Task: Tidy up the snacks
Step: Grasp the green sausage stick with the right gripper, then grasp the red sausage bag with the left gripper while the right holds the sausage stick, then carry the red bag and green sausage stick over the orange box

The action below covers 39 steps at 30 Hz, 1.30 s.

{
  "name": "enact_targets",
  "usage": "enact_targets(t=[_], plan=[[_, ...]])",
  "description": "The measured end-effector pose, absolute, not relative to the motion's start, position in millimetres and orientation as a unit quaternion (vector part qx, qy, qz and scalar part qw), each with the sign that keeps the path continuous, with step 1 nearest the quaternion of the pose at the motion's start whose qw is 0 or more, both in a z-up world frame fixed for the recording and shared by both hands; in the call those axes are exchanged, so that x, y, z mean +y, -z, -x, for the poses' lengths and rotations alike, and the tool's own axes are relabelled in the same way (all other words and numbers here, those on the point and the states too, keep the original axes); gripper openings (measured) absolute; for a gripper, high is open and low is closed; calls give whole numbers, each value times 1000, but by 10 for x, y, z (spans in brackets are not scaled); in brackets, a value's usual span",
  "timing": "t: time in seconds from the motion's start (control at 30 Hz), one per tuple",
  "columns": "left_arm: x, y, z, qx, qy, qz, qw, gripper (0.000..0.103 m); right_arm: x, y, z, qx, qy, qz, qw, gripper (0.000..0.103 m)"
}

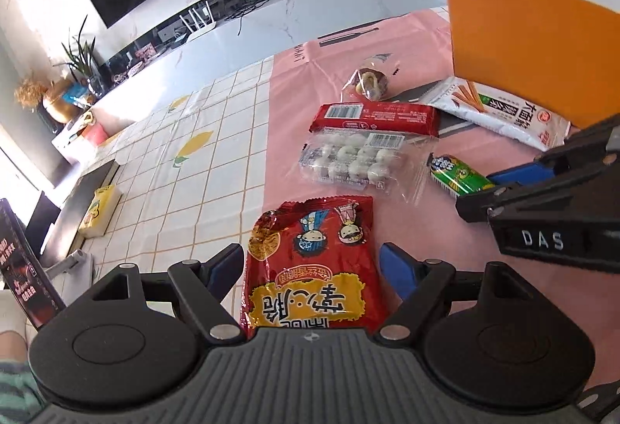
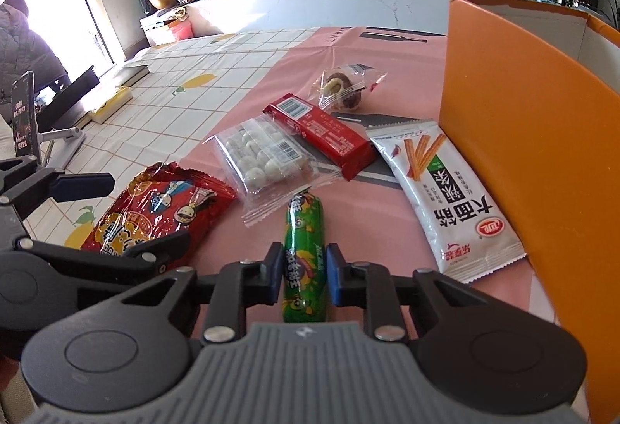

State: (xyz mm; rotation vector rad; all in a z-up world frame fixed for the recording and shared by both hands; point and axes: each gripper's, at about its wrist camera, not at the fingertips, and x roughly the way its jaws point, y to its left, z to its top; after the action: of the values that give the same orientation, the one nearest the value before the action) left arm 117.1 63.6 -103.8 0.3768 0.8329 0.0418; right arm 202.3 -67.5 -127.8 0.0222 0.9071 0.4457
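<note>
Six wrapped snacks lie on the pink-clothed counter [image 2: 387, 215] beside a tall orange cardboard box [image 2: 523, 153]. The right gripper [image 2: 302, 275] has its fingers drawn narrow around the green foil sausage stick [image 2: 304, 261], whose long axis runs straight ahead between them; the blue pads look to touch its sides, so I judge it gripped. From here the box stands to the right, just past the white bag of stick crackers [image 2: 441, 191], so the coming move is probably a lift and swing rightward over the box rim. The left gripper [image 1: 314, 265] hangs with fingers wide on either side of the red crinkly noodle-snack bag [image 1: 310, 269], not touching it.
</note>
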Motion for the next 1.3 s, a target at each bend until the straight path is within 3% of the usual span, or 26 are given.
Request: enact_targets(t=[0.33, 0.5, 0.77, 1.03, 1.3], plan=[[873, 1107, -1257, 438, -40, -106, 892, 95, -712, 1268, -2028, 439, -211, -20, 873, 20], [1054, 1094, -1268, 456, -33, -41, 888, 91, -730, 1268, -2024, 444, -212, -23, 870, 20], [1110, 1045, -1174, 457, -17, 8, 889, 71, -794, 1255, -1942, 457, -210, -31, 864, 19], [1060, 863, -971, 456, 6, 60, 888, 66, -972, 1188, -1794, 467, -206, -75, 857, 19], [794, 480, -775, 420, 43, 64, 904, 65, -1129, 837, -1414, 427, -203, -83, 877, 19]])
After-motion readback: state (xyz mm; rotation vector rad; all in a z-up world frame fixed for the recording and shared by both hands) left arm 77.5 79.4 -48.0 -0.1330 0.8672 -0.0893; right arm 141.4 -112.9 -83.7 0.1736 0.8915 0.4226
